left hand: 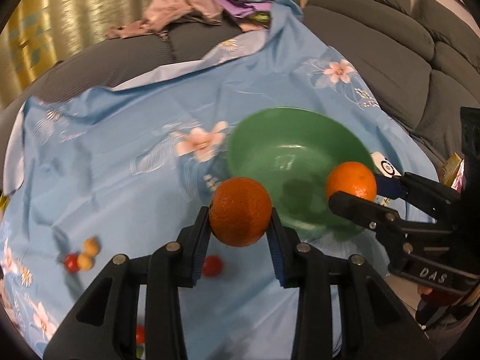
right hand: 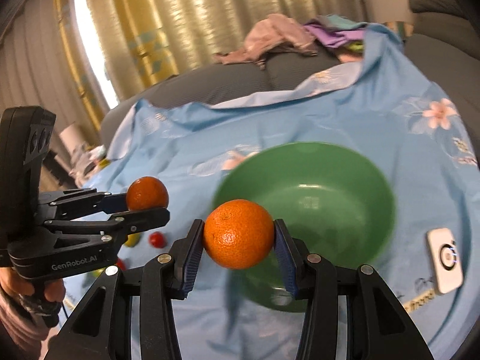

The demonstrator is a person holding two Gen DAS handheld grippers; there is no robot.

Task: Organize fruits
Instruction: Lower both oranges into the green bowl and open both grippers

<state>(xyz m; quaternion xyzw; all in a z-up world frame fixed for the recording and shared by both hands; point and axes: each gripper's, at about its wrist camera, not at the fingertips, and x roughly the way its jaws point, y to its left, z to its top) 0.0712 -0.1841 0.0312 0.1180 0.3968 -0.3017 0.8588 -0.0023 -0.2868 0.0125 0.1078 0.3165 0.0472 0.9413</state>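
My left gripper (left hand: 240, 214) is shut on an orange (left hand: 240, 211), held above the blue floral cloth (left hand: 120, 150) just left of a green bowl (left hand: 282, 132). My right gripper (right hand: 238, 234) is shut on a second orange (right hand: 238, 234), held over the near left rim of the green bowl (right hand: 345, 174). In the left wrist view the right gripper (left hand: 354, 186) with its orange (left hand: 351, 181) hangs over the bowl's right side. In the right wrist view the left gripper (right hand: 144, 199) with its orange (right hand: 147, 193) is at the left.
Small red and yellow fruits (left hand: 81, 256) and a red one (left hand: 212, 265) lie on the cloth below my left gripper. A white device (right hand: 445, 259) lies right of the bowl. Clothes (left hand: 186, 9) are piled on the grey sofa (left hand: 390, 45) behind.
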